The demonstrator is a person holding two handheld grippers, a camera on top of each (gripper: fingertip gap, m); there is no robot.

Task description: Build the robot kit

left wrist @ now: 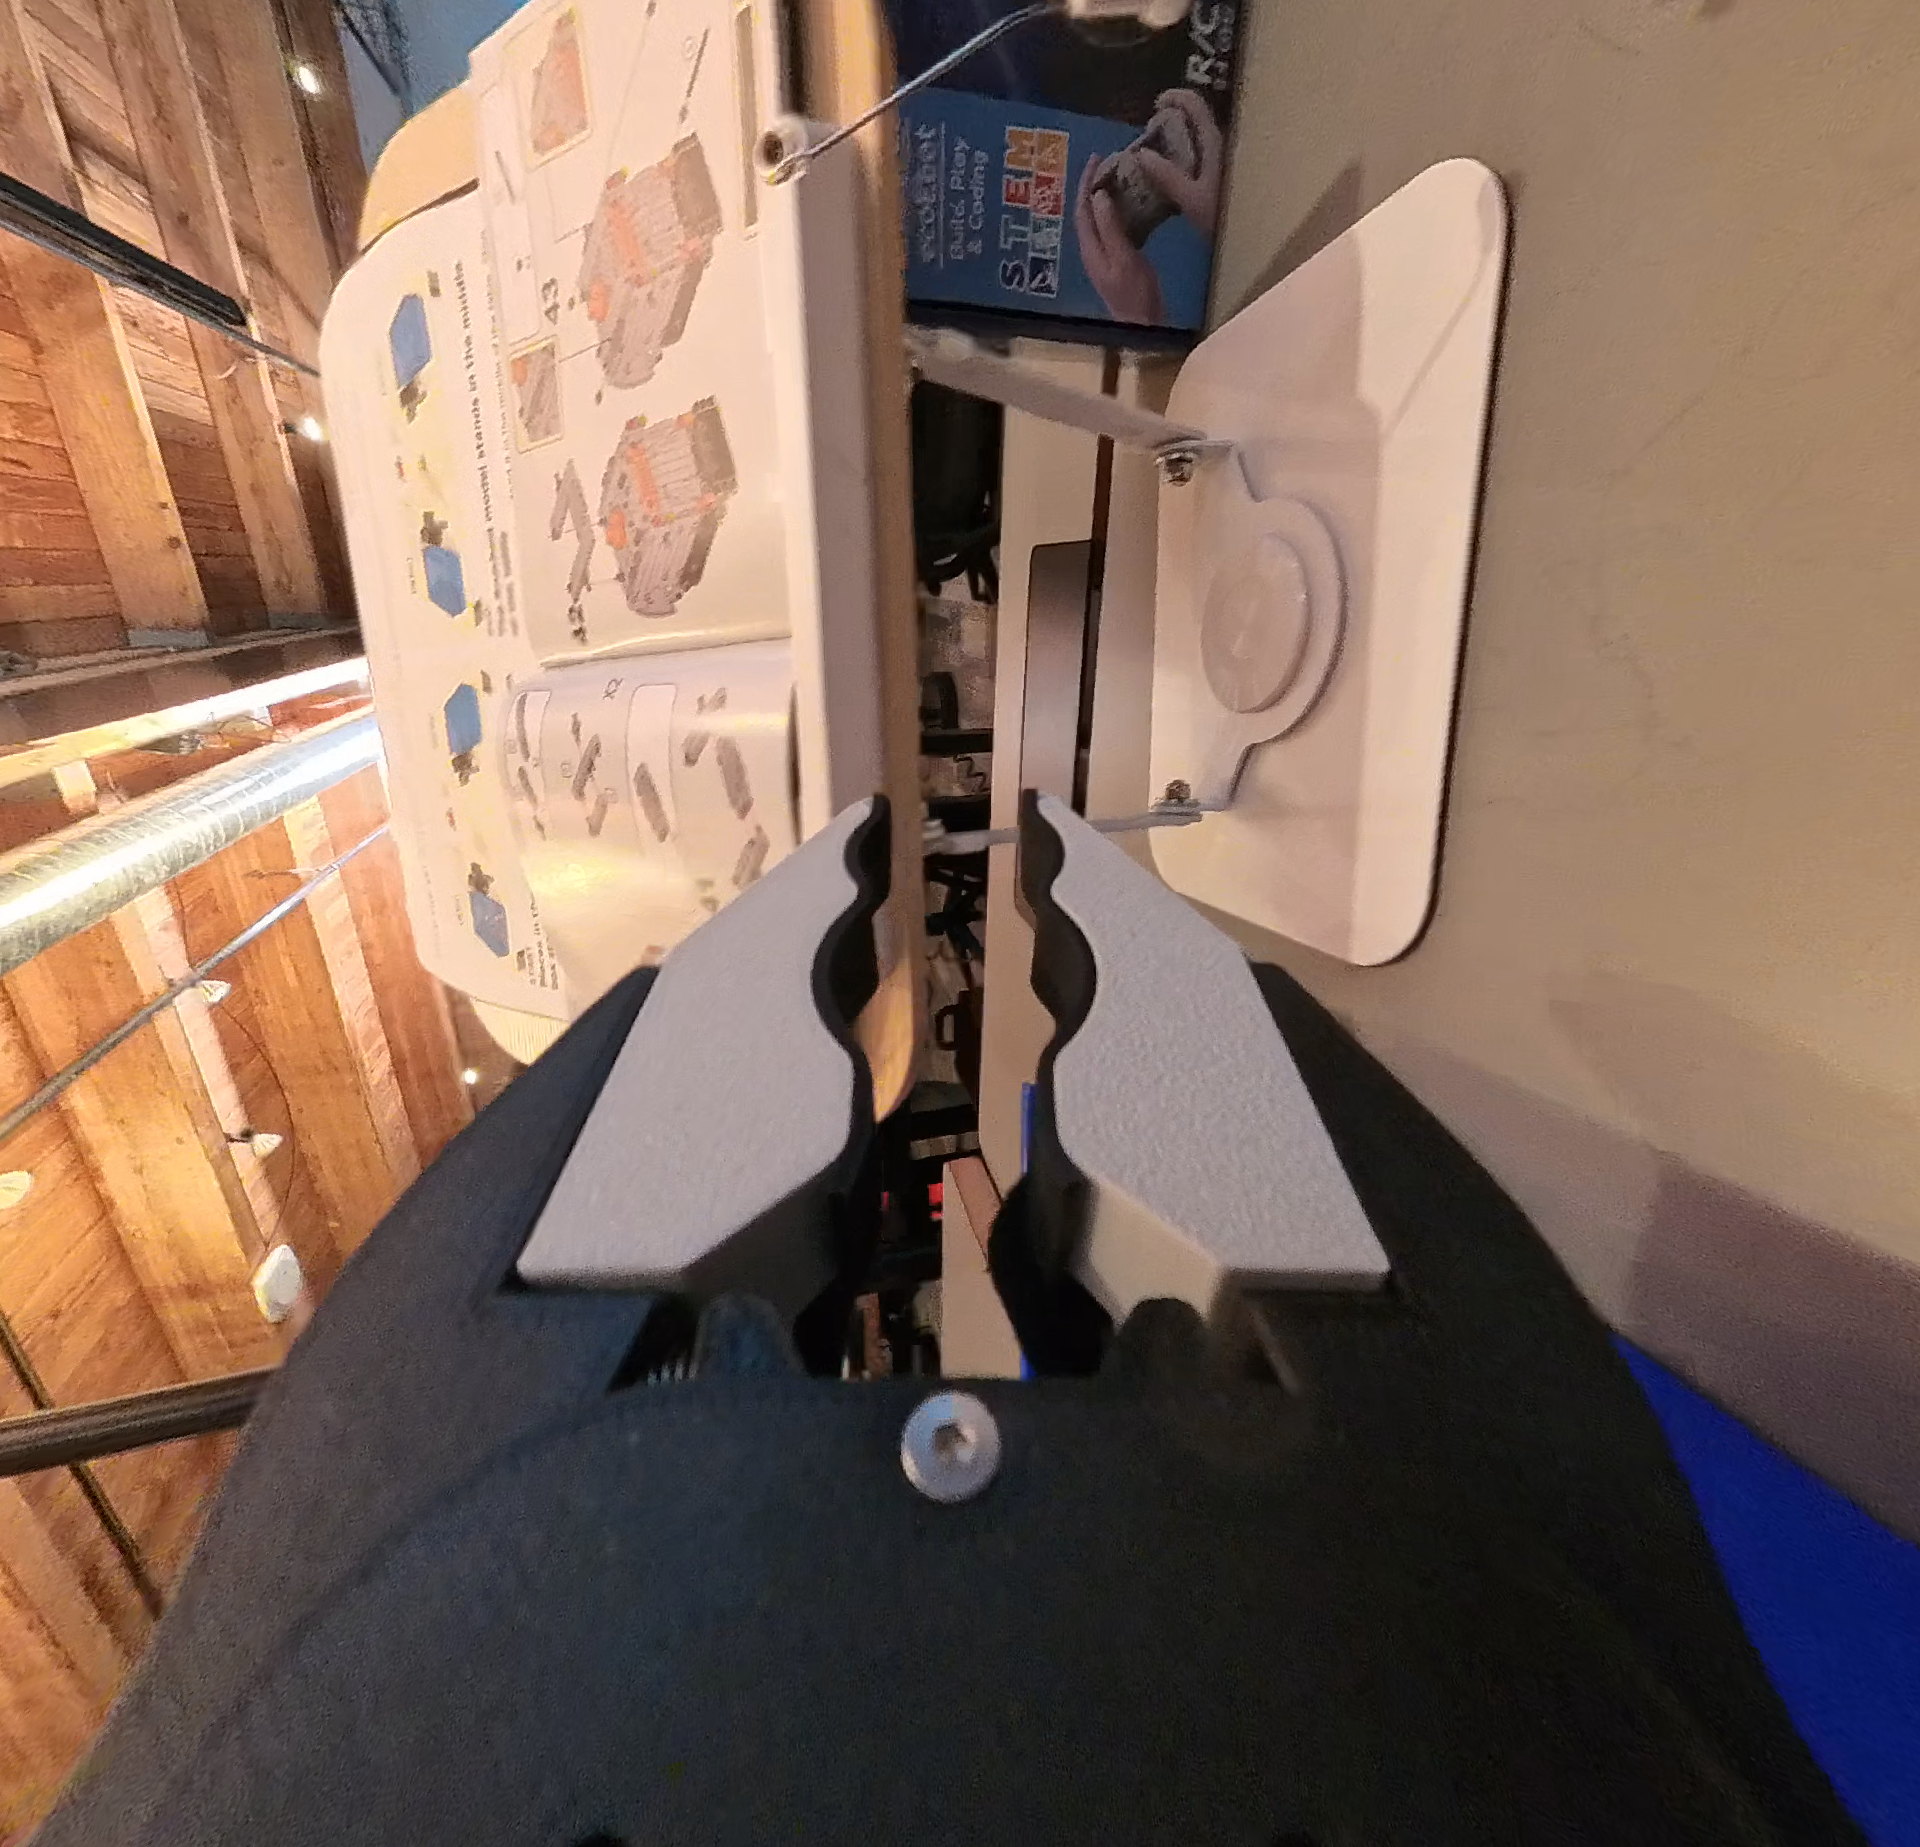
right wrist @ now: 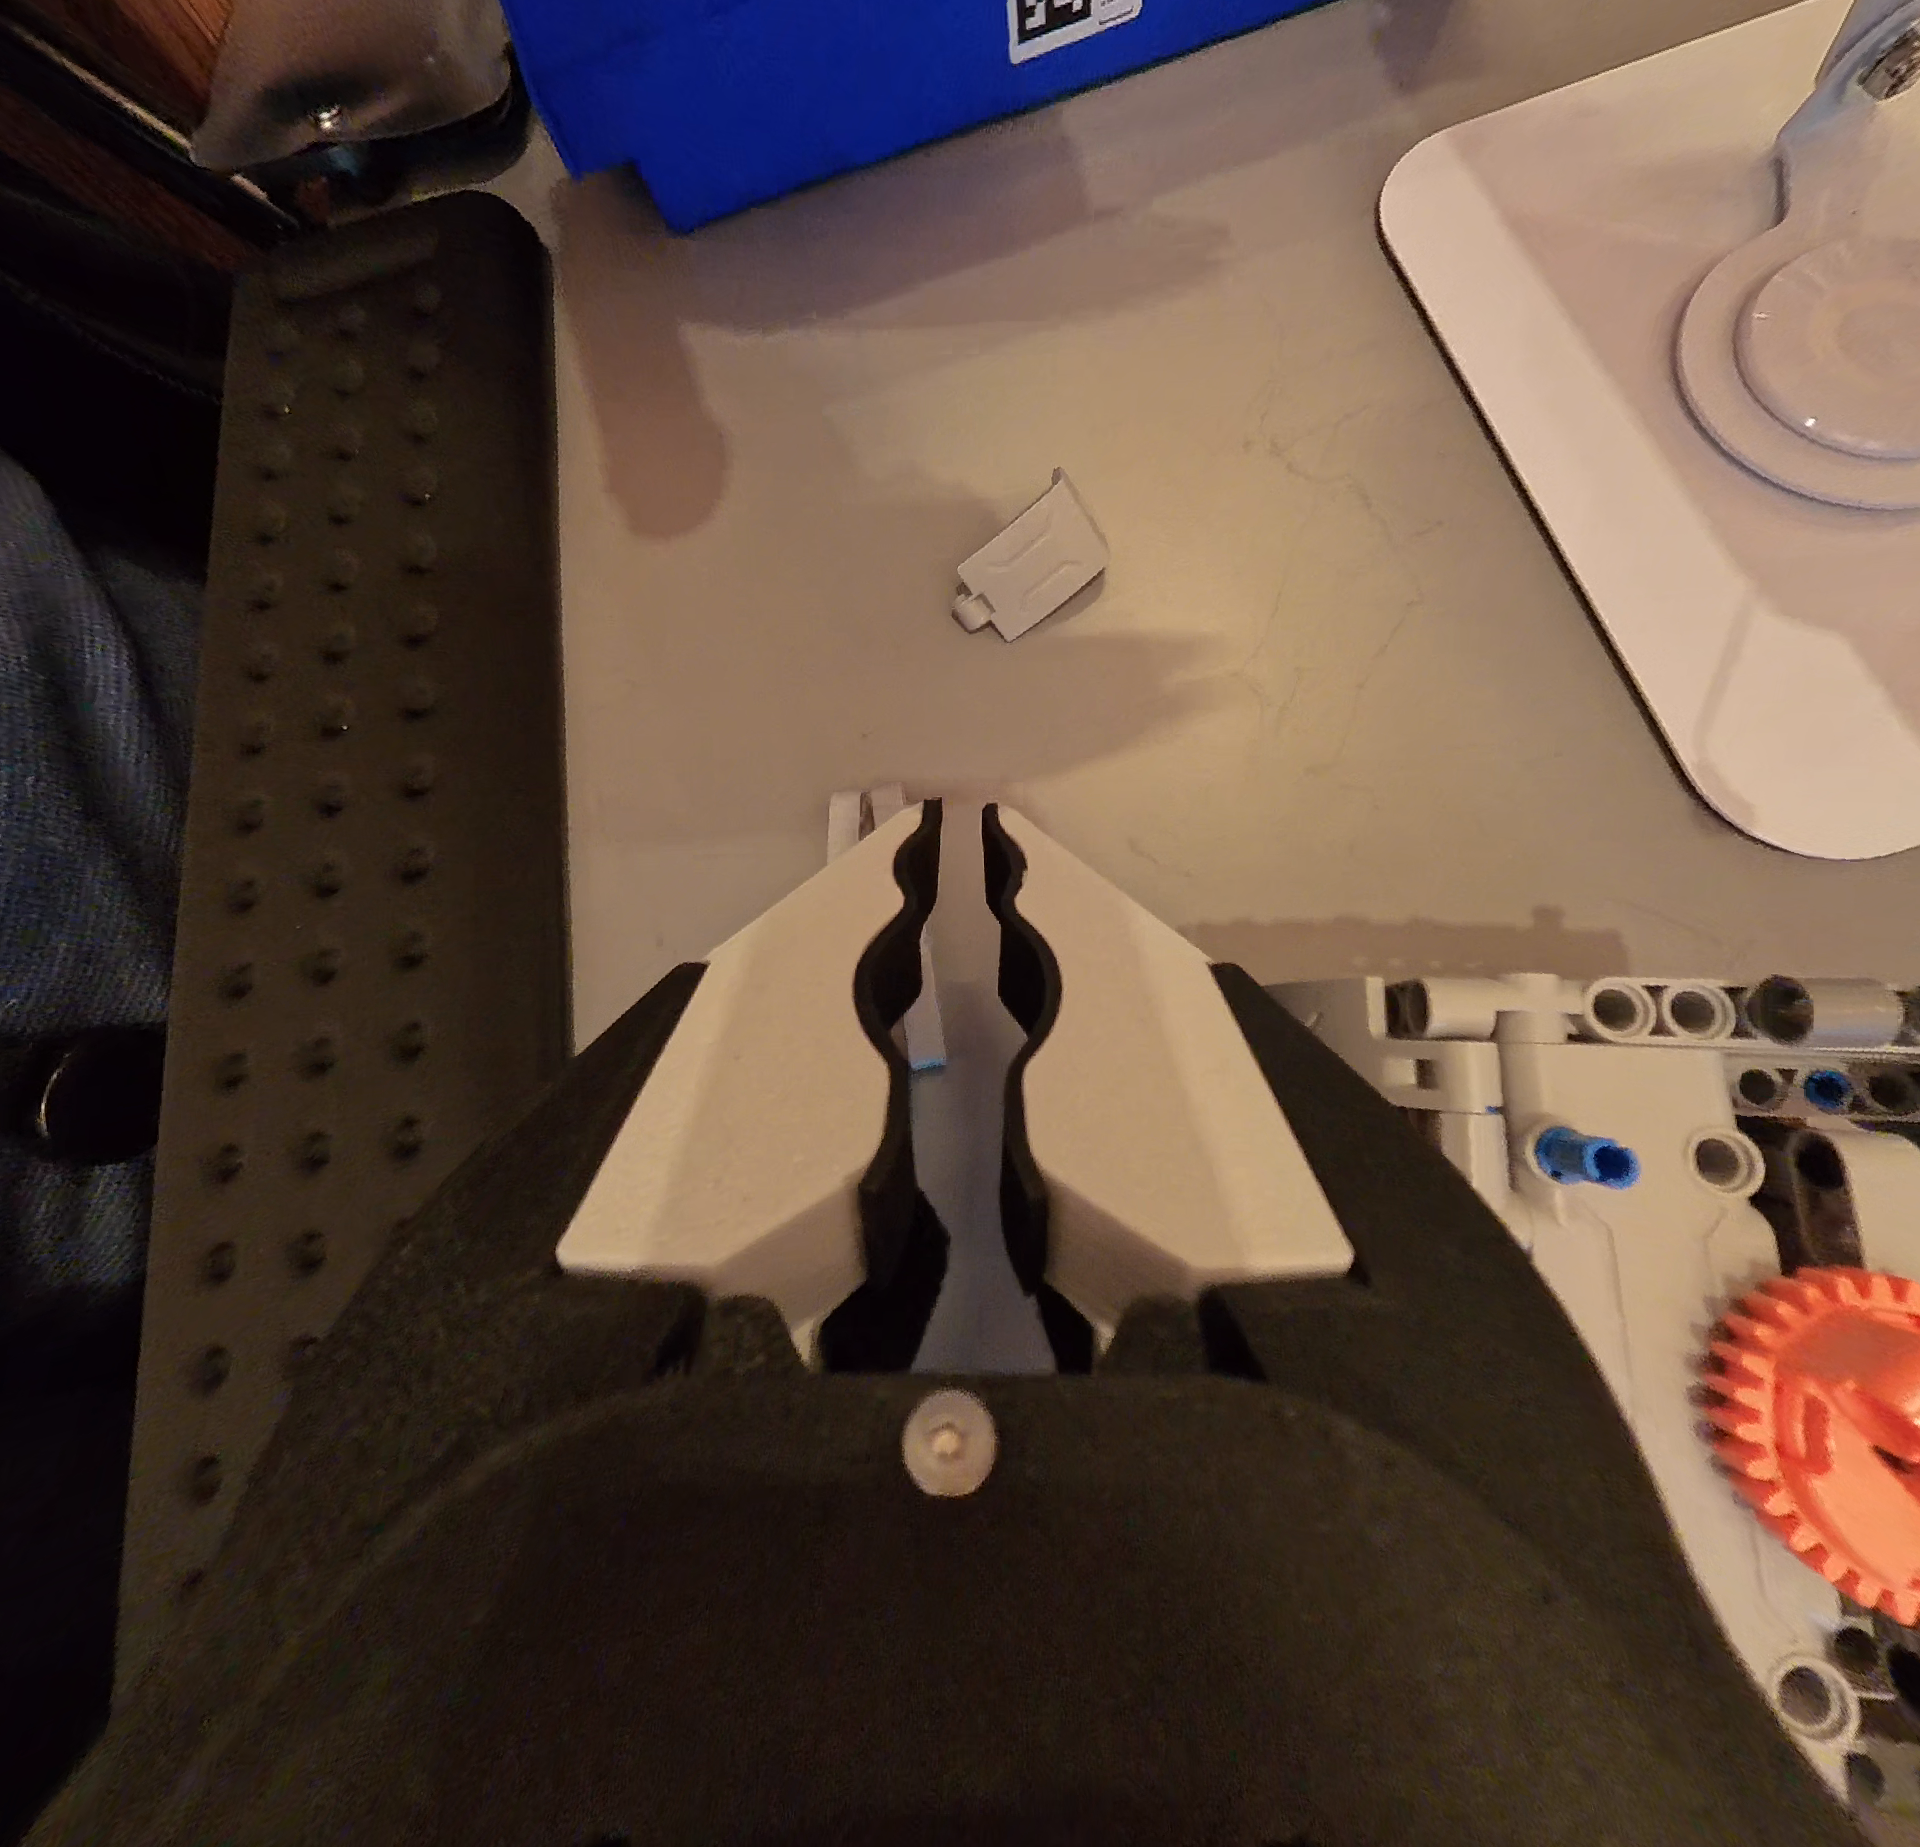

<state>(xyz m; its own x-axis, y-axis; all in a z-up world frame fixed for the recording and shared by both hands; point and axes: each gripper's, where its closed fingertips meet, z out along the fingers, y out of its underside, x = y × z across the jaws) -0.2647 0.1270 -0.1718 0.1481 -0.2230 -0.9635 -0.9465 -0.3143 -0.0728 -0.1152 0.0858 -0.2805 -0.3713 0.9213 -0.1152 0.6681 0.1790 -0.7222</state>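
Observation:
My right gripper (right wrist: 961, 810) is closed to a narrow gap on a thin pale grey beam (right wrist: 857, 818) with a blue pin. The beam pokes out past the left fingertip, low over the grey table. A small grey panel piece (right wrist: 1029, 571) lies on the table just ahead of the tips. A grey-white brick model (right wrist: 1538, 1132) with an orange gear (right wrist: 1818, 1434) sits to the right. My left gripper (left wrist: 951, 821) is open and empty. It is turned sideways and points at a wooden book stand (left wrist: 896, 447) holding an open instruction booklet (left wrist: 592, 509).
A blue bin (right wrist: 831, 62) with a square tag stands at the back, and shows in the left wrist view (left wrist: 1787, 1589). A black studded tray (right wrist: 364, 654) lies on the left. The stand's white base (right wrist: 1610, 571) (left wrist: 1351, 550) is on the right. A blue product box (left wrist: 1070, 208) stands behind it. One gripper's finger ends stand about 20 cm off the other's.

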